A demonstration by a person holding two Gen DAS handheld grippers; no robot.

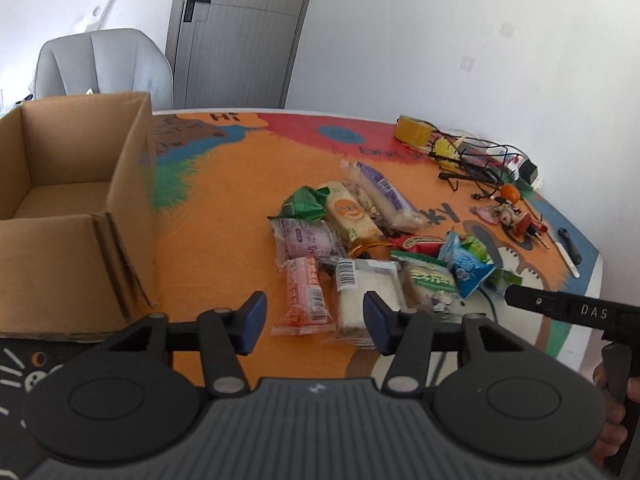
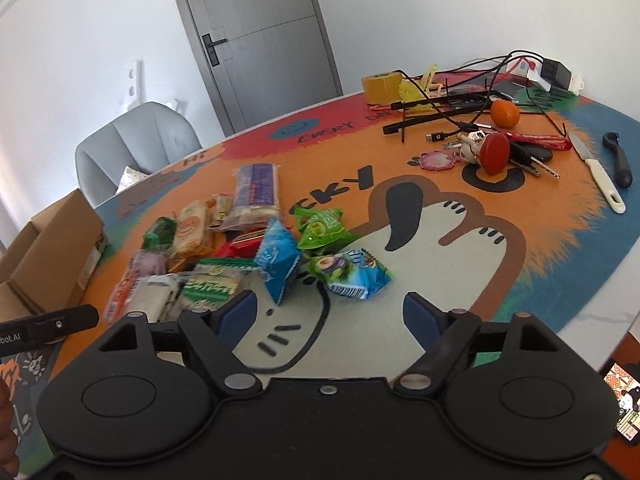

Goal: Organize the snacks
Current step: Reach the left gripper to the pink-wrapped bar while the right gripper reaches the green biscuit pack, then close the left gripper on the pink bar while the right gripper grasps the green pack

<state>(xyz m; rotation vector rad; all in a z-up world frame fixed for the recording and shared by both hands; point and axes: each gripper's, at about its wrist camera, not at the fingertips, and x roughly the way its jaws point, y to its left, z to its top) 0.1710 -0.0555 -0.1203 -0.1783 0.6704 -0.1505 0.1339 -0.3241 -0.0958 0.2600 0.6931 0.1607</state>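
Observation:
A pile of wrapped snacks (image 1: 360, 240) lies on the colourful table mat; it also shows in the right wrist view (image 2: 240, 256). An open, empty cardboard box (image 1: 68, 216) stands at the left, and its corner shows in the right wrist view (image 2: 48, 260). My left gripper (image 1: 314, 318) is open and empty, just above an orange-red snack pack (image 1: 306, 296) and a white pack with a barcode (image 1: 360, 292). My right gripper (image 2: 332, 316) is open and empty, near a blue packet (image 2: 278, 260) and a green-blue packet (image 2: 352, 272).
At the table's far right lie a tape roll (image 2: 382, 86), tangled cables (image 2: 460, 108), a power strip (image 2: 548, 72), an orange (image 2: 505, 114), keys with a red charm (image 2: 496, 152), a white-handled knife (image 2: 600, 176) and a black peeler (image 2: 619, 160). A grey chair (image 1: 100, 66) stands behind the box.

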